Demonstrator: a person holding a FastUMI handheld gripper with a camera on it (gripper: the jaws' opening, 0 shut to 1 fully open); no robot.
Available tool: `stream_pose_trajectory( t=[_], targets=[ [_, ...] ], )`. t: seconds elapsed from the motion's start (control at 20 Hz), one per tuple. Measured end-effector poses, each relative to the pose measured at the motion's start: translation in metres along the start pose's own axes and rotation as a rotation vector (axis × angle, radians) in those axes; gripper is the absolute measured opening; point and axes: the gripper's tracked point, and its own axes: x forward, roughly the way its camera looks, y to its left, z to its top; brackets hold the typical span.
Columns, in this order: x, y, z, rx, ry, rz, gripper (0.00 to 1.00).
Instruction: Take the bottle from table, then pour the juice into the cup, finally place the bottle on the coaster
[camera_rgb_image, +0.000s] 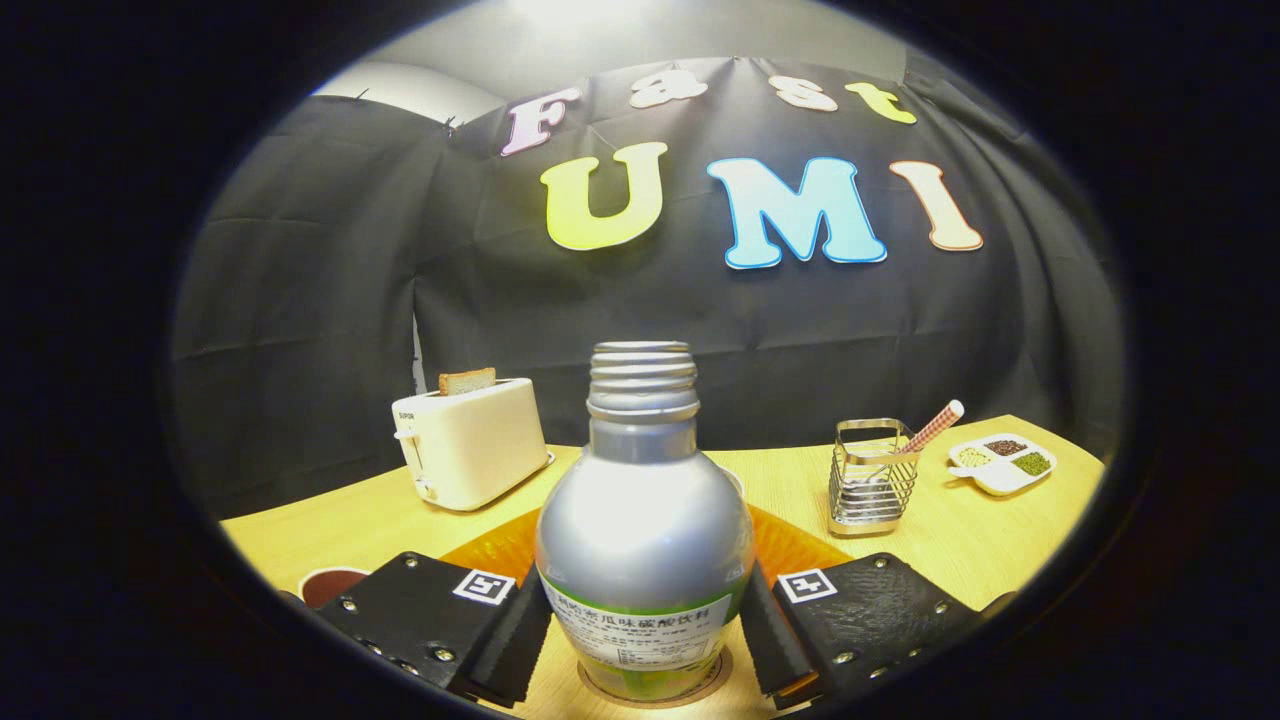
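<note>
Gripping silver juice bottle (643, 520) between both fingers of gripper (645, 628), jaws pressing its labelled sides, bottle standing uncapped on round coaster (655, 692); toaster (470, 442) beyond, brand lettering unreadable.

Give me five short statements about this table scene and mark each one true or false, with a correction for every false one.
1. The bottle stands upright between the gripper fingers, its neck uncapped. True.
2. The toaster is empty. False: a slice of bread sticks up from its slot.
3. The bottle's base sits on a round coaster. True.
4. The wire holder lies tipped on its side. False: it stands upright, with a striped stick leaning out of it.
5. The white divided dish sits between the toaster and the bottle. False: it lies beyond the wire holder, on the far side from the toaster.
</note>
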Motion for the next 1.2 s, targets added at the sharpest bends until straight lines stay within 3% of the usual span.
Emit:
stream_pose_trajectory(
  t=[0.4,0.65,0.7,0.75,1.2],
  targets=[
    [0.007,0.004,-0.009,-0.054,-0.025,-0.016,0.82],
    [0.004,0.012,-0.011,-0.09,-0.044,0.02,0.83],
    [0.005,0.013,-0.011,-0.082,-0.046,0.024,0.91],
    [0.003,0.012,-0.006,-0.082,-0.053,0.022,0.99],
    [-0.052,0.002,0.071,-0.099,-0.136,-0.036,0.99]
  ],
)
